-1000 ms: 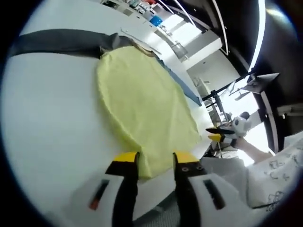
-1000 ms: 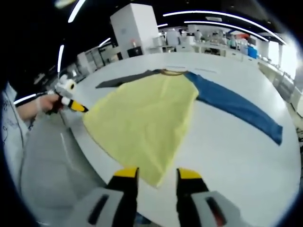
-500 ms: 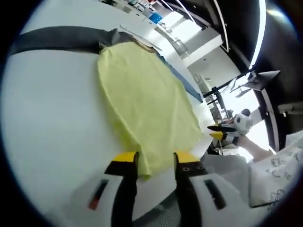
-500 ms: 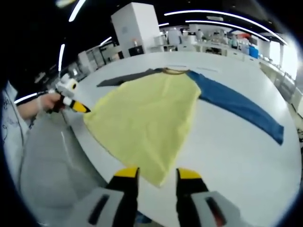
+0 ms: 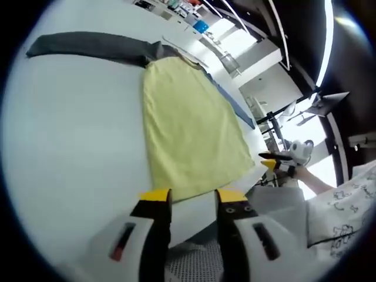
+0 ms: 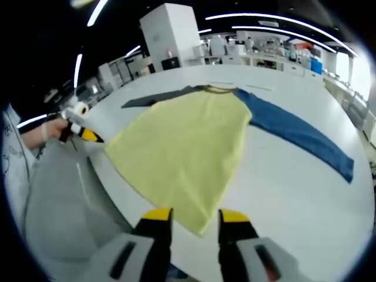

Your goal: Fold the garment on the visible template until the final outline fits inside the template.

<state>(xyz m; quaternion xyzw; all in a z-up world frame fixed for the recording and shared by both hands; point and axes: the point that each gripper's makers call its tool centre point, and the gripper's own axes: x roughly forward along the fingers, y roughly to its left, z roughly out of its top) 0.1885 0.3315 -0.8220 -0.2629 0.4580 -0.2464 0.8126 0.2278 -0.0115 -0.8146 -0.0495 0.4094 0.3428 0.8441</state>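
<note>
A long-sleeved garment lies flat on the white table [image 6: 294, 194]. It has a yellow body [image 6: 182, 147], a blue sleeve [image 6: 299, 135] and a dark grey sleeve [image 6: 150, 98]. In the left gripper view the yellow body [image 5: 191, 132] runs away from me, with the dark sleeve [image 5: 88, 44] at the far left. My left gripper [image 5: 192, 198] is open just short of the hem. My right gripper [image 6: 195, 216] is open with the other hem corner reaching between its jaws. Each gripper appears in the other's view, the right gripper [image 5: 281, 161] and the left gripper [image 6: 79, 132], each held by a hand.
The table edge [image 5: 235, 220] runs close under the hem, with grey floor below it. A person's patterned sleeve [image 5: 343, 205] sits at the right. Desks and a white pillar [image 6: 167, 32] stand far behind the table. Bare tabletop [image 5: 70, 129] lies left of the garment.
The left gripper view has swung, so the hem now runs straight across just ahead of its jaws. In the right gripper view, the left gripper has drawn slightly away from the hem corner.
</note>
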